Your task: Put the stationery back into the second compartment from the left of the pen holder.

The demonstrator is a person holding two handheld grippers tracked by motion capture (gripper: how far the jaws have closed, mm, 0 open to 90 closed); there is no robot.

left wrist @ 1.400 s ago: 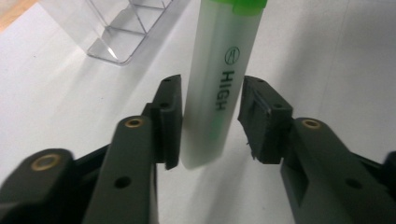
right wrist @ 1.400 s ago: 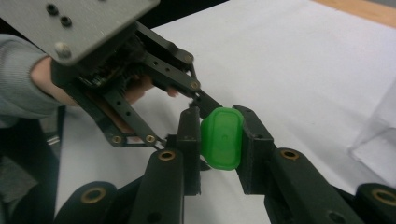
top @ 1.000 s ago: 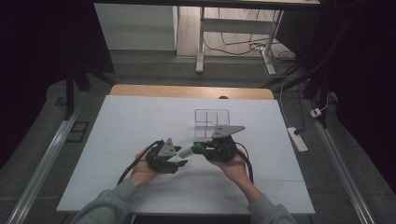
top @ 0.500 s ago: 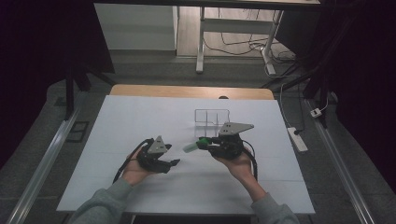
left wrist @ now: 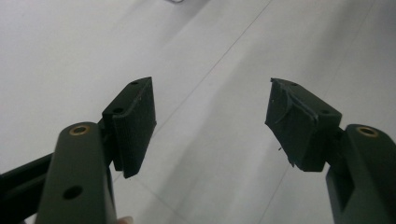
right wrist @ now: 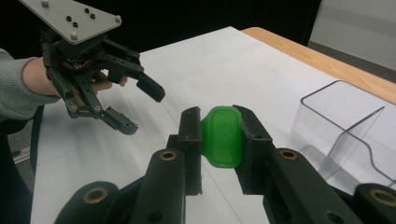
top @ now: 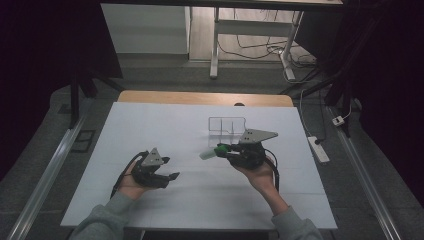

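In the high view, the left gripper (top: 167, 170) sits over the white table (top: 150, 125), well apart from the right gripper (top: 220, 150), which grips a small green-capped white tube (top: 209, 153) near the clear plastic compartment box (top: 226, 125).

In the left gripper view, the jaws have just been opening and stand apart with nothing between them.

In the right gripper view, both jaws clamp the tube's green cap (right wrist: 223, 135).

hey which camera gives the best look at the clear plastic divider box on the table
The high view: it shows the whole clear box from above, standing on the white table just beyond the right gripper. The right gripper view has it closer but cut off at the frame edge. The left gripper view catches a sliver at its top edge.
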